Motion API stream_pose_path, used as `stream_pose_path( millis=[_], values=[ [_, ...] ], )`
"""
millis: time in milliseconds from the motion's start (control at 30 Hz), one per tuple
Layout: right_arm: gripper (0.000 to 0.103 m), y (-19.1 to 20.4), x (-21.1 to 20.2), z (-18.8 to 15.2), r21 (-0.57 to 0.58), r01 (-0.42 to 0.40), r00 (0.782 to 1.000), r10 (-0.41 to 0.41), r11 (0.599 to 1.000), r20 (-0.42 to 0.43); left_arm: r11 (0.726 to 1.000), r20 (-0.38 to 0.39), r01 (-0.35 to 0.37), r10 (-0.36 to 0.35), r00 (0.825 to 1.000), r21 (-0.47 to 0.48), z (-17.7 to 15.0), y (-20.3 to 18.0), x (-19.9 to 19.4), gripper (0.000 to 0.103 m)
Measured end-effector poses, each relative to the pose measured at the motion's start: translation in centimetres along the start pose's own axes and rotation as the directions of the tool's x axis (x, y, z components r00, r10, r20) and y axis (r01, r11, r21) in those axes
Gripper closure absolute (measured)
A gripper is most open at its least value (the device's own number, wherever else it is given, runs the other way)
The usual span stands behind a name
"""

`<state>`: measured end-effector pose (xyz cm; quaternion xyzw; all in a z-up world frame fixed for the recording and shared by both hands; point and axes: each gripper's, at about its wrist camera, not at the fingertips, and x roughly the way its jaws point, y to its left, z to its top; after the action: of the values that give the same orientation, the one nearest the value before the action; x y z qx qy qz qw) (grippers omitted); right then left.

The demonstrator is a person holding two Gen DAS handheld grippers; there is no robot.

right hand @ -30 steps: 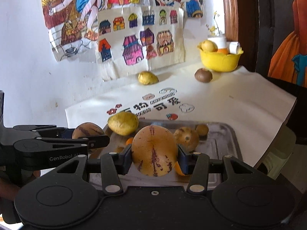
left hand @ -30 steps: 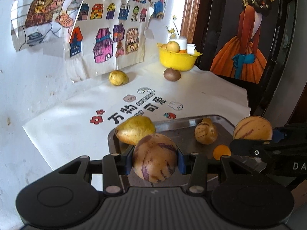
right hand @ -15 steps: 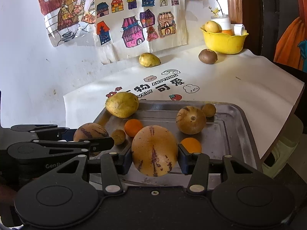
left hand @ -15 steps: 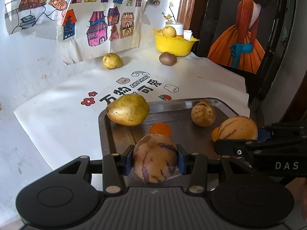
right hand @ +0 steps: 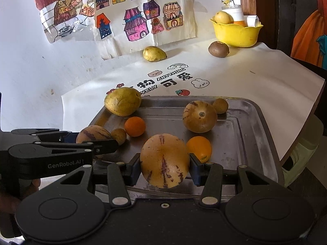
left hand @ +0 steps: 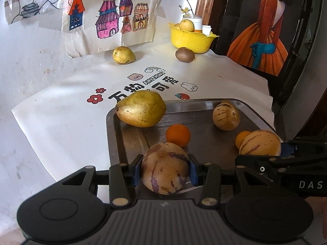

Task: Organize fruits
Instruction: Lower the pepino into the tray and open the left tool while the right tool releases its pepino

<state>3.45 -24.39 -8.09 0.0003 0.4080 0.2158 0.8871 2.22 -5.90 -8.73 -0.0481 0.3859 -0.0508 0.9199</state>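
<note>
1. Steel tray (right hand: 241, 134) under both held melons is crowded: your left gripper (left hand: 165, 168) is clamped on a purple-striped melon (left hand: 164, 167), your right gripper (right hand: 164, 161) on a tan melon (right hand: 164, 160).
2. Release carelessly and the round melons may roll into the orange (right hand: 134, 126) or pear (right hand: 122, 101).
3. Open room lies right of the tangerine (right hand: 199, 148); mind the tray's raised rim.

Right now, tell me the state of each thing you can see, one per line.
Left gripper: shut on a purple-striped melon, over the tray.
Right gripper: shut on a tan striped melon, over the tray.
Tray: holds a pear, two oranges, a third melon and two small brown fruits.
Yellow bowl: holds fruit.
Far pear: loose on the cloth.
</note>
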Motion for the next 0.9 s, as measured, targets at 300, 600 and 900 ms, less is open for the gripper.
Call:
stream_pose_path(
  millis=[300, 600, 900],
  values=[
    [0.054, 0.1, 1.2, 0.0, -0.011, 0.003, 1.0, -0.003, 1.0, -0.017, 1.0, 0.001, -0.006, 0.006, 1.0, -0.002, 0.2, -0.1, 0.5, 0.055],
    [0.053, -1.2, 2.1, 0.2, -0.022, 0.07, 0.997, -0.071, 0.997, -0.017, 1.0, -0.001, -0.026, 0.026, 1.0, -0.002, 0.2, -0.1, 1.3, 0.055],
    [0.053, -1.2, 2.6, -0.3, -0.026, 0.074, 0.997, -0.075, 0.997, -0.023, 1.0, 0.0, -0.03, 0.03, 1.0, 0.0, 0.2, -0.1, 1.4, 0.053]
  ],
)
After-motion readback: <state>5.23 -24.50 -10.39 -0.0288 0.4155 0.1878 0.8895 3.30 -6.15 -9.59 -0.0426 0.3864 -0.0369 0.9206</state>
